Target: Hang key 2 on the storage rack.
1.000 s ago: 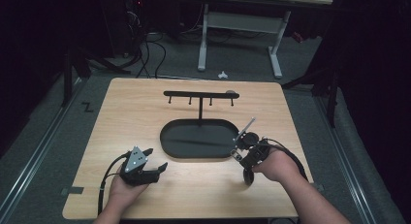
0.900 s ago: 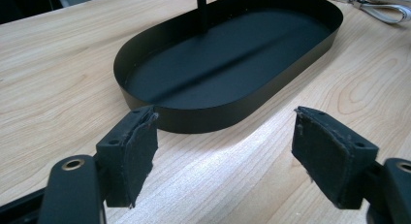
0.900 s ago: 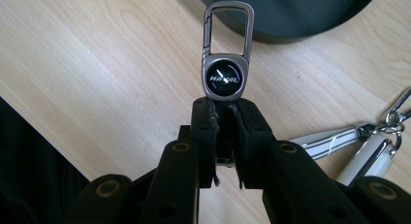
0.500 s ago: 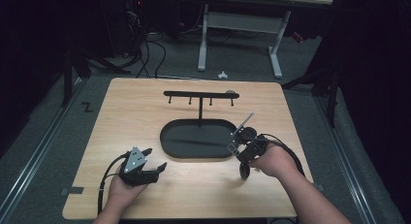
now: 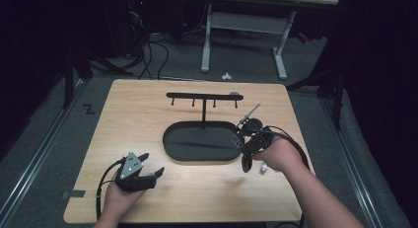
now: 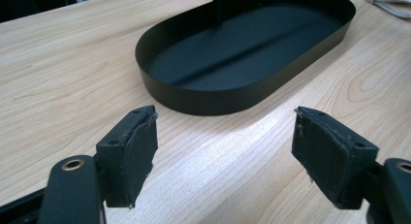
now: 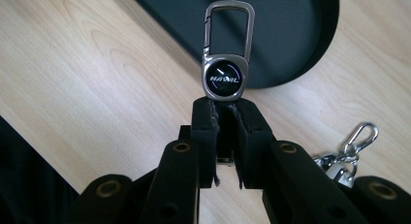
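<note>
the right gripper has its two black jaws pressed together on the lower end of a metal keychain, which stands up from the pads with a round black badge lettered "haval" and a silver carabiner loop above it. the loop's top reaches over the rim of a black oval tray that lies on the light wooden table, which runs across the view to a dark edge at the lower left. at the lower right, just beside the jaw arm, a second silver clip with a small snap hook rests on the wood.
</note>
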The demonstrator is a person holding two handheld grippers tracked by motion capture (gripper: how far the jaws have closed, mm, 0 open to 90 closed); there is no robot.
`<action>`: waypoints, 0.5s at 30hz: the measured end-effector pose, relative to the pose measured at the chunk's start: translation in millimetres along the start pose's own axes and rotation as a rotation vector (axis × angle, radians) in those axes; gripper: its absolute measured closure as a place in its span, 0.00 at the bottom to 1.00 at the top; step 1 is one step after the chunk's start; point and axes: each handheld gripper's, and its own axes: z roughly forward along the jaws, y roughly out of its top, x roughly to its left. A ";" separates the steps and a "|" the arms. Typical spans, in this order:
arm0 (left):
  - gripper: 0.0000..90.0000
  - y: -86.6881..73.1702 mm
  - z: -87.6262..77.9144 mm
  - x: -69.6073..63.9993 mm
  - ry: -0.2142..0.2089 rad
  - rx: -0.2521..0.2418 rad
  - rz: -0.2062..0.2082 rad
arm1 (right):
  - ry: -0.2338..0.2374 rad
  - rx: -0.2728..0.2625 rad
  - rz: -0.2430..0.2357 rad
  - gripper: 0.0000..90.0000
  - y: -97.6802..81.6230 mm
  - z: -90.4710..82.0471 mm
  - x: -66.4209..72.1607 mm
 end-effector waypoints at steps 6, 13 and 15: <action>0.28 -3.9 -5.3 1.7 0.010 0.001 -0.008 | -0.002 -0.019 -0.013 0.89 13.5 -5.3 -0.9; 0.28 -6.0 -8.3 4.1 0.018 0.004 -0.014 | 0.005 -0.038 -0.022 0.89 29.5 -8.5 -0.2; 0.28 -6.0 -9.3 4.7 0.020 -0.002 -0.018 | 0.009 -0.042 -0.028 0.89 33.3 -8.7 -0.9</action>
